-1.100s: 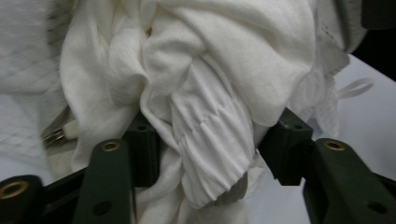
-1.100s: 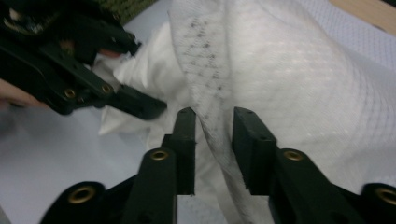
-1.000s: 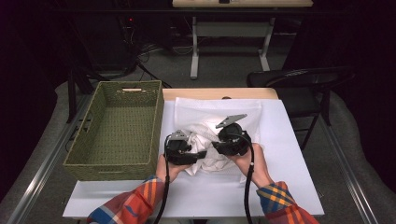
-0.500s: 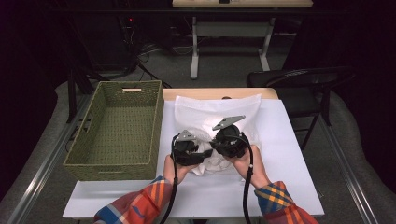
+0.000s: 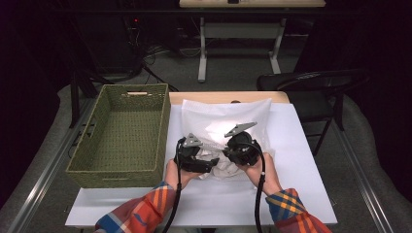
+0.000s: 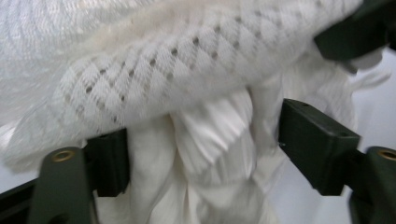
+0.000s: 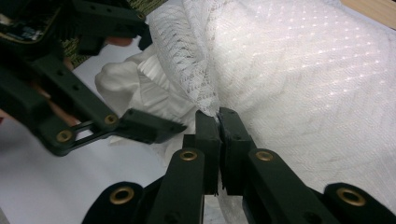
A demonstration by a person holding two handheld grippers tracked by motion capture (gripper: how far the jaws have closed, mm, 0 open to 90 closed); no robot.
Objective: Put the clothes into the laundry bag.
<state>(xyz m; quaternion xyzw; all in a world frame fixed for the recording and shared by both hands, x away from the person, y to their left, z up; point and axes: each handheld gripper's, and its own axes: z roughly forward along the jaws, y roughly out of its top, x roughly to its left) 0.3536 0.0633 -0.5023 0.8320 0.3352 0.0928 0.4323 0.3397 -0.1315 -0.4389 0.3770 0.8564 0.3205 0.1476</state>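
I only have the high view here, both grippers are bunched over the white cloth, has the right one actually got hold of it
Observer: Yes. The right gripper has its jaws shut on a lacy edge of the white cloth.
Operator: And the left one?
Observer: The left gripper is open, its jaws standing either side of a bunched fold.
Operator: Is the cloth plain?
Observer: No, the left gripper view shows a diamond openwork band across it.

Both sleeves [image 5: 136, 221] are plaid — red, orange and blue. The left gripper [image 5: 198, 158] and right gripper [image 5: 240, 145] are black, each topped by a grey three-cornered plate and trailing a black cable [image 5: 257, 204] — brass rivets [image 7: 188, 155] stud the linkages.
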